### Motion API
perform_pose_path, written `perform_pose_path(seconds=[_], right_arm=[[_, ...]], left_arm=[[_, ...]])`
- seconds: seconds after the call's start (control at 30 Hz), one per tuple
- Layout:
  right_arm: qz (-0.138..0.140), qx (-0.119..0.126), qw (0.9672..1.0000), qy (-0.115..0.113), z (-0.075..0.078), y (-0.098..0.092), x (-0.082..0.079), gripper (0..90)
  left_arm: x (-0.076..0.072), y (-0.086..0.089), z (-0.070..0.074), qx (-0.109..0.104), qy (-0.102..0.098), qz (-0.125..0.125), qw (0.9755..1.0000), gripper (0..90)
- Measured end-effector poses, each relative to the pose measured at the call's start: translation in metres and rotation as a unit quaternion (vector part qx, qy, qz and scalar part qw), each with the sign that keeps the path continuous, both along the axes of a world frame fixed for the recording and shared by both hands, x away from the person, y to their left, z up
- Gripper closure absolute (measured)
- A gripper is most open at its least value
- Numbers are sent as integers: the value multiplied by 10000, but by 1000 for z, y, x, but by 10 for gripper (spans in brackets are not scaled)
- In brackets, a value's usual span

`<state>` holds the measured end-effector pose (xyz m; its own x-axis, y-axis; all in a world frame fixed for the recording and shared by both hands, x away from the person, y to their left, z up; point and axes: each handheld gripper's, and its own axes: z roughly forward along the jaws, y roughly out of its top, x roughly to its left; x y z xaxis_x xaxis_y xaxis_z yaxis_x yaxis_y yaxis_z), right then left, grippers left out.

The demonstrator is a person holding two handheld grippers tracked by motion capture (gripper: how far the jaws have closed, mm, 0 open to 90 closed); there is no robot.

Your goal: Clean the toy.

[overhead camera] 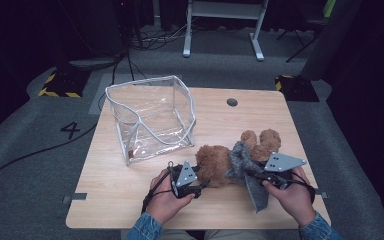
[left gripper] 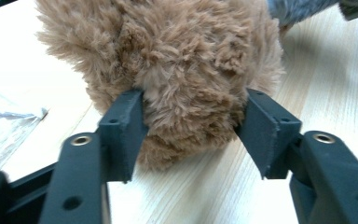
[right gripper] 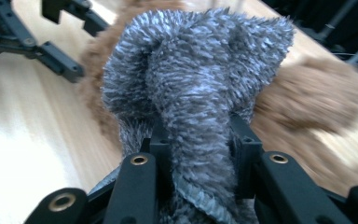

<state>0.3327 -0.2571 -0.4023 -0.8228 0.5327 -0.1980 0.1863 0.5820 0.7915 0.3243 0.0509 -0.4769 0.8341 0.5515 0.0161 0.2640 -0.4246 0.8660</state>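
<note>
A brown plush bear [overhead camera: 217,162] lies on its side on the wooden table [overhead camera: 130,200], with a grey fuzzy scarf [overhead camera: 242,165] around its middle. My left gripper [overhead camera: 202,181] is at the bear's head. In the left gripper view, the jaws of my left gripper [left gripper: 193,126] stand open on either side of the head [left gripper: 177,56], the fur just brushing the pads. My right gripper [overhead camera: 254,172] comes in from the right. In the right gripper view, my right gripper [right gripper: 200,140] is shut on a bunched fold of the scarf [right gripper: 196,70], with the bear [right gripper: 317,93] behind it.
A clear plastic bag [overhead camera: 150,117] with white edging stands open-topped on the table's left half, behind my left hand. A round cable hole [overhead camera: 232,102] is near the far edge. Cables and a white desk frame [overhead camera: 225,20] lie on the floor beyond.
</note>
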Motion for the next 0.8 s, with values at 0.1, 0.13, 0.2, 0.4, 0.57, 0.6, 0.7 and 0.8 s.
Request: perform_pose_path(seconds=[0.1,0.13,0.2,0.4,0.57,0.6,0.7,0.8], right_arm=[[-241,57,9997,-57,4,-21,-2,693],[-299,70,9995,-67,4,-27,-2,692],[-565,117,9983,-87,6,-47,-2,691],[-854,269,9960,20,0,-76,1,685],[-1147,47,9934,-30,-4,-89,3,684],[-1194,-7,9928,-31,-5,-92,4,684],[-1404,-87,9900,98,-12,-105,5,684],[-1620,-118,9865,200,-22,-117,7,683]], left_arm=[[2,-2,0,22,-43,35,10000,378],[1,-3,-1,7,18,55,10000,366],[1,-3,-1,-2,84,36,10000,353],[2,-6,-2,25,78,52,10000,323],[5,-6,-2,89,28,45,9999,315],[5,-7,-2,49,79,37,9999,315],[7,-6,-3,39,101,88,9999,315],[8,-5,-3,20,145,64,9999,315]])
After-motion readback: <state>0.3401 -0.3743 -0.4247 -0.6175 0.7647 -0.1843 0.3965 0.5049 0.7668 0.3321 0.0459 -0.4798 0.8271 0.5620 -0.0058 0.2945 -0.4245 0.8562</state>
